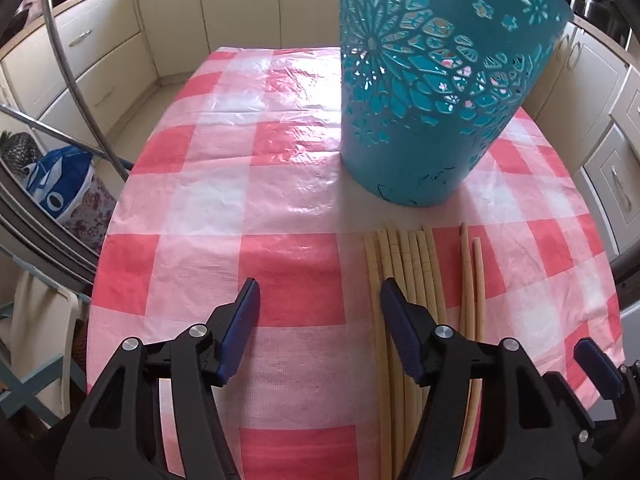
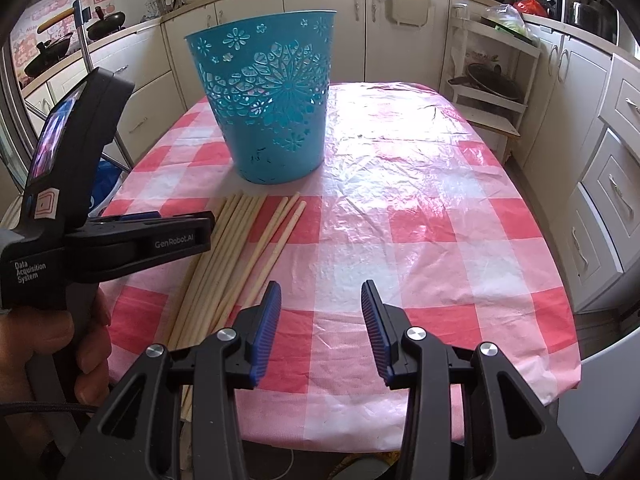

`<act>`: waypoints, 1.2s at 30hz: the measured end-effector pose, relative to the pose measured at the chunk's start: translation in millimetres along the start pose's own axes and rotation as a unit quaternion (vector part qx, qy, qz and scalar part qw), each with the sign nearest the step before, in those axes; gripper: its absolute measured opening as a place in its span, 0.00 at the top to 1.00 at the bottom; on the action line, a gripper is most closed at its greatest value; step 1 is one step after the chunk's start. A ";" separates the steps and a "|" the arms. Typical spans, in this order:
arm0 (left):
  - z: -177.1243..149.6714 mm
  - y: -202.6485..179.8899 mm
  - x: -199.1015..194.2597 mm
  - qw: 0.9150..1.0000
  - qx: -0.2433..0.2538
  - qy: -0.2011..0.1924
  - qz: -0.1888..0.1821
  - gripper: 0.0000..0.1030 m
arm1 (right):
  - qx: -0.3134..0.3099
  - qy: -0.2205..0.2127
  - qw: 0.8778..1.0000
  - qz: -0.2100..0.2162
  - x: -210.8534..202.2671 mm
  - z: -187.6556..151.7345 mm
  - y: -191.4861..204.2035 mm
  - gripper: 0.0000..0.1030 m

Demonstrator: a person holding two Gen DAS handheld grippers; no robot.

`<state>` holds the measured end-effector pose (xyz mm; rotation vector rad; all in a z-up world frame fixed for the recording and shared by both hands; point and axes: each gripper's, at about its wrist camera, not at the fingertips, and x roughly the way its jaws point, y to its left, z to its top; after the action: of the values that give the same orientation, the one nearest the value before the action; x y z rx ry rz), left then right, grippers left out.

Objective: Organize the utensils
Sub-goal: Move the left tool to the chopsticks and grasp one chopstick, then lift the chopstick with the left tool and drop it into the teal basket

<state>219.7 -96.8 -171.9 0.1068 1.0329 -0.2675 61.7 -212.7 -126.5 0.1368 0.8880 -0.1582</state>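
- I see the teal bucket (image 2: 276,108) standing upright on the surface (image 2: 420,184), which is covered with a red-and-white checked plastic cloth (image 1: 224,184). Its wall is pierced with flower cut-outs.
- The chopsticks (image 2: 240,240) lie flat on the cloth just in front of the bucket's base, apart from it. Most are bunched side by side, and a pair (image 1: 470,280) lies slightly off to the right of the bunch.
- My left gripper (image 1: 320,294) hangs low over the cloth with its fingers (image 1: 246,312) partly apart. Nothing is between them but bare cloth. Its right finger sits over the near part of the bunch; I cannot tell whether it touches the sticks.
- In the right wrist view, that left gripper (image 2: 176,232) reaches in from the left across the bunch, held by a hand (image 2: 84,344).
- My right gripper (image 2: 320,300) hovers over the cloth just to the right of the chopsticks. Its blue-padded fingers (image 2: 266,332) stand partly apart and hold nothing.
- Cream kitchen cabinets (image 2: 404,28) run around the room behind the surface, and a small shelf rack (image 2: 492,80) with pans stands at the far right.
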 end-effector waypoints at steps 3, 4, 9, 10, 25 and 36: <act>-0.2 -0.1 -5.5 1.000 -0.003 -0.004 -0.005 0.42 | 0.003 0.000 1.000 0.000 0.2 -0.2 -0.3 0.60; 0.0 -2.2 -5.4 1.000 0.003 -0.003 -0.003 0.42 | 0.003 -0.001 1.000 -0.001 0.0 0.1 -0.5 0.60; -2.1 -3.2 -1.8 1.000 0.013 0.005 0.017 0.49 | 0.000 0.001 1.000 0.001 2.1 1.6 -0.7 0.60; -1.9 -4.9 -1.6 0.999 0.020 0.007 0.025 0.52 | 0.000 0.001 1.000 0.001 3.1 2.6 -0.6 0.60; 8.3 16.9 -7.5 0.998 0.031 0.033 -0.049 0.96 | 0.025 0.028 0.999 0.021 33.2 21.0 -1.7 0.60; 16.4 42.4 -27.9 0.993 -0.011 0.007 -0.115 0.96 | 0.020 0.039 0.999 0.026 54.9 39.8 5.2 0.65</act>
<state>231.3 -54.9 -141.1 -0.0305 1.0626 -0.4649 127.0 -219.3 -144.1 0.2039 0.9594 -0.1227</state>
